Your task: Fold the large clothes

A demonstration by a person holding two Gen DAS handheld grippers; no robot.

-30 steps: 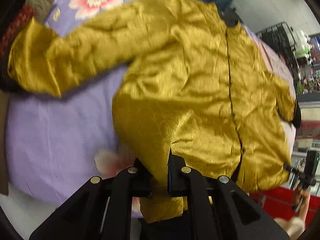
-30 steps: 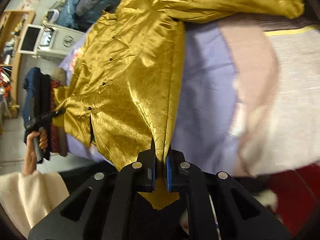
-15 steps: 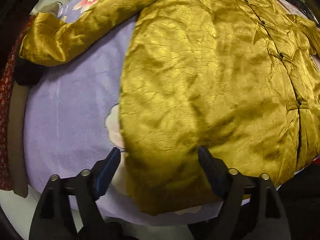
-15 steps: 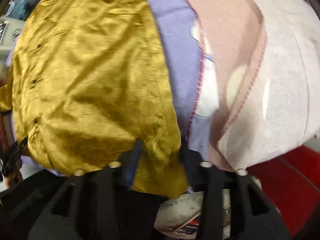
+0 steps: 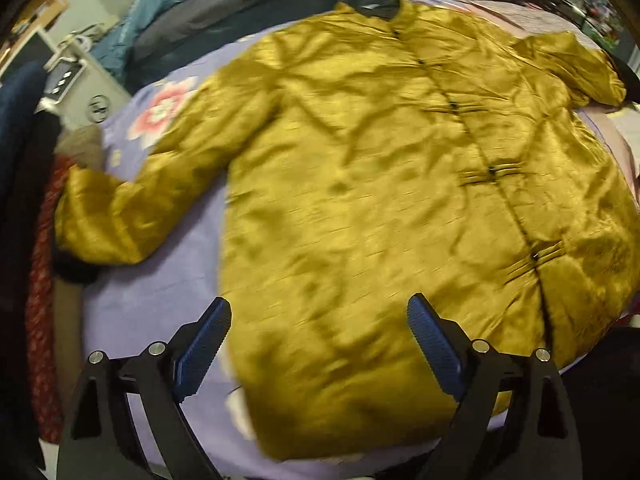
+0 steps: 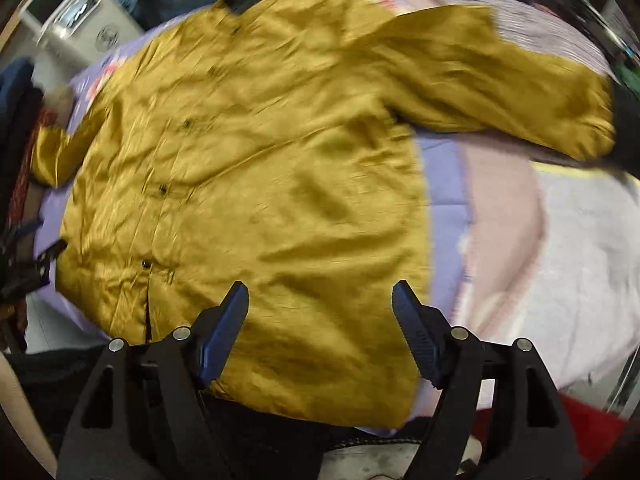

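Mustard-gold jacket [image 5: 360, 208], seemingly floral lilac bedspread [image 5: 160, 280]

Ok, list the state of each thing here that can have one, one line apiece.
Gold jacket: spread flat, front up, buttoned, not yet folded.
Left sleeve: stretched out sideways.
Right sleeve: stretched out sideways.
Purple floral sheet: laid out under the jacket.
Left gripper: jaws have just been opening; open, above the hem, not gripping it.
Right gripper: jaws have just been opening; open, above the hem, not gripping it.
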